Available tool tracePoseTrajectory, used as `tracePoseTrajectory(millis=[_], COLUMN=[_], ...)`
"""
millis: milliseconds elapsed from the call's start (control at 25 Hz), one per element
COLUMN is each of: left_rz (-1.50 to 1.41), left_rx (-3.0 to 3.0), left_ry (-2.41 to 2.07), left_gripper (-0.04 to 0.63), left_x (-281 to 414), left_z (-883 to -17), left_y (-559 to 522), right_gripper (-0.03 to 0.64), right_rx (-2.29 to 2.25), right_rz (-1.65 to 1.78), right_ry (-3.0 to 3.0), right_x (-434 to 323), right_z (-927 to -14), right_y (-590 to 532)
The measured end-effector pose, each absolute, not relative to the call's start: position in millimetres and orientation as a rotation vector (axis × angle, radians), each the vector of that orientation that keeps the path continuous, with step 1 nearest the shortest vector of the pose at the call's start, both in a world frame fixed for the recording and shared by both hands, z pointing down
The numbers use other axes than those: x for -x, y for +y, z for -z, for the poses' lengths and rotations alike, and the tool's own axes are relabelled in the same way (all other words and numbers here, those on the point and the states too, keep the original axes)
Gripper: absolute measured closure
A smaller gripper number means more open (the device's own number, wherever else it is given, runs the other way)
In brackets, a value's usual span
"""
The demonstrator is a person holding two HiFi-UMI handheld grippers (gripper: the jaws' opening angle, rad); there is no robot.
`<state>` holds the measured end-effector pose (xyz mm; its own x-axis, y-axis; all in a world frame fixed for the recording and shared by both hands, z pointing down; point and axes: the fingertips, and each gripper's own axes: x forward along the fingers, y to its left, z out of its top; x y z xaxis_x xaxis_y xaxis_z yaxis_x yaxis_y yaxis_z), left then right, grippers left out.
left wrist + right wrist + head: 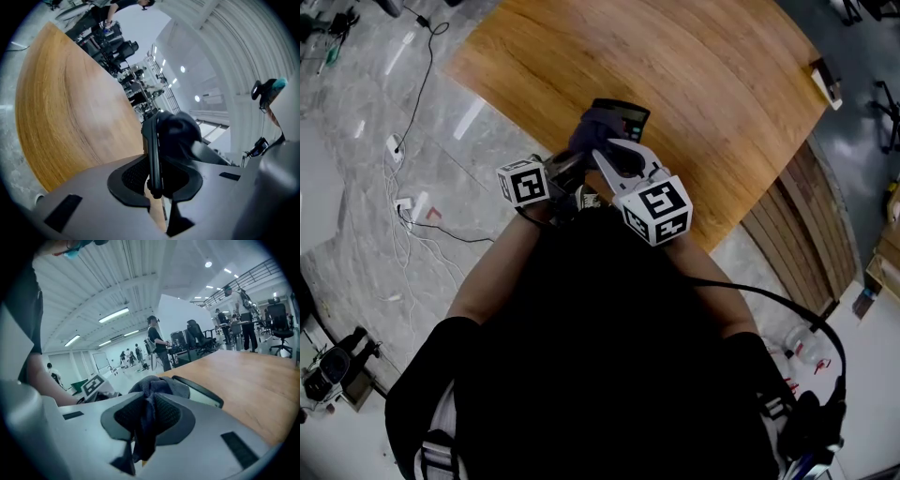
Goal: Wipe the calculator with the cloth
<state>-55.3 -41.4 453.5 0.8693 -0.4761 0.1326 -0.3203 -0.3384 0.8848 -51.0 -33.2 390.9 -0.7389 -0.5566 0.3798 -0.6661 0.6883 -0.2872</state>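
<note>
1. Where the two grippers meet over the near edge of the wooden table (694,66), the calculator (625,116) sits between the jaws of the left gripper (157,178). It is seen edge-on in the left gripper view and reaches forward past the fingertips.
2. The left jaws are only slightly apart, and both dark pads press on the calculator's thin body, one on each flat side. The gripper is clamped on it, with nothing else between the pads.
3. The cloth (151,389), dark and bunched, is between the jaws of the right gripper (146,420). A fold hangs down below the pads and a rounded wad bulges out past the tips.
4. The right jaws are nearly together and pinch the cloth, with fabric filling the narrow gap between the pads.
5. In the right gripper view the calculator (200,391) lies just beyond the cloth wad and a little to its right, with its pale face turned up. The wad touches its near end.
6. In the left gripper view the cloth (182,135) rests against the right side of the calculator's far end, above the left jaws.
7. From the head view, the cloth (593,127) covers the calculator's left part, and the display end stays bare.
</note>
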Motion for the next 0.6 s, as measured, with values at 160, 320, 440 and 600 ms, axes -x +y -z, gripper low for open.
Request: tracePoseTrajectory(millis=[160,320,440,600], left_rz=[0.164,0.158,0.194,0.245], left_rx=[-1.961,-1.961,-1.934,-1.917], left_ry=[-0.57,-0.582,-0.594,-0.576], left_gripper=[0.525,0.525,0.525,0.523], left_x=[44.2,51.9,62.7,64.0], left_z=[-454.2,-453.8,-453.0,-449.8], left_y=[-29.6,-31.9,-34.5,-37.6], right_gripper=[0.551,0.551,0.551,0.551], right_rx=[-1.063,-1.248,-1.393,-1.472], right_rz=[-0.572,-0.618,-0.67,-0.68], right_ry=[-2.592,-2.545,-2.468,-2.391], right_x=[42.4,4.2,-32.7,-56.8], right_z=[-388.3,-386.9,-394.8,-405.3], right_y=[-56.5,-78.7,-92.3,-97.6])
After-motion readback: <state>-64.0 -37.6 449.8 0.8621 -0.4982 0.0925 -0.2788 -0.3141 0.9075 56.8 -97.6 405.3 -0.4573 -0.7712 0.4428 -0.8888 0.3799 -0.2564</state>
